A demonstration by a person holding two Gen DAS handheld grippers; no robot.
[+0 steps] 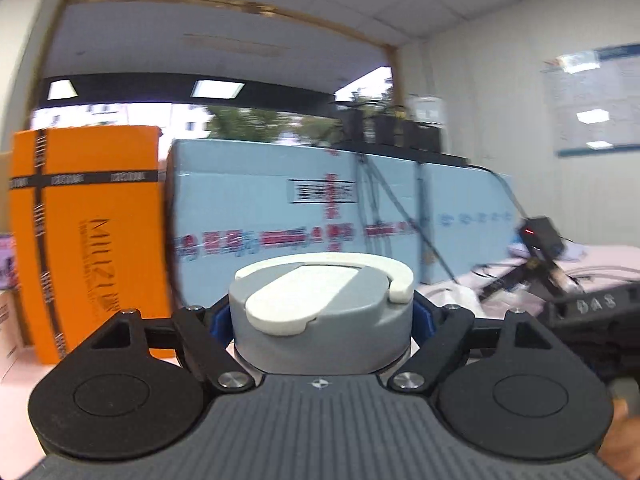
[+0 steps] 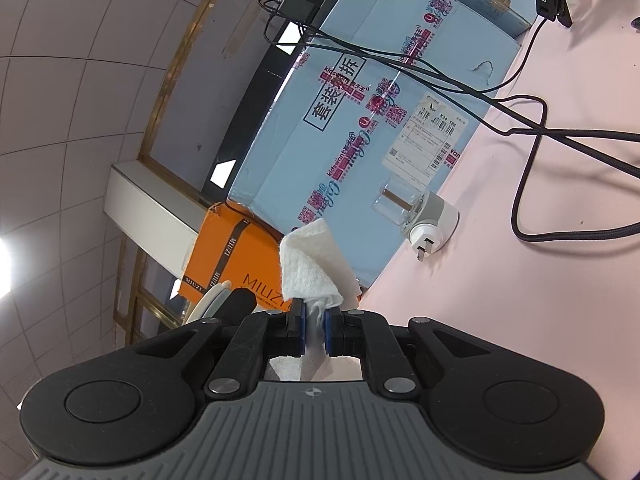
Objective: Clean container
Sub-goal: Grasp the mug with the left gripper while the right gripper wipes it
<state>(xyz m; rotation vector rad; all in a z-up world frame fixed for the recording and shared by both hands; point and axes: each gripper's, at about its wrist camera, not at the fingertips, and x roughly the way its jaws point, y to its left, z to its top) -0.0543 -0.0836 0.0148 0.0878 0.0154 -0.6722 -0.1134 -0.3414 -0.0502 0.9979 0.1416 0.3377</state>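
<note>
The left gripper (image 1: 322, 316) is clamping the grey round container with its white flip lid (image 1: 320, 312), steadying it before the pale-blue cardboard box (image 1: 280, 208), while the right gripper (image 2: 315, 330) is pinching a white paper towel (image 2: 310, 270), likely for wiping.

Left gripper (image 1: 322, 316): jaws clamped on the grey-lidded container (image 1: 320, 320). Right gripper (image 2: 315, 330): jaws pinching a white paper towel (image 2: 308, 268).

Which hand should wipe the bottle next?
Right: its hand-held gripper is shut on the white tissue, while the left hand-held gripper grips the container by its gray lid.
</note>
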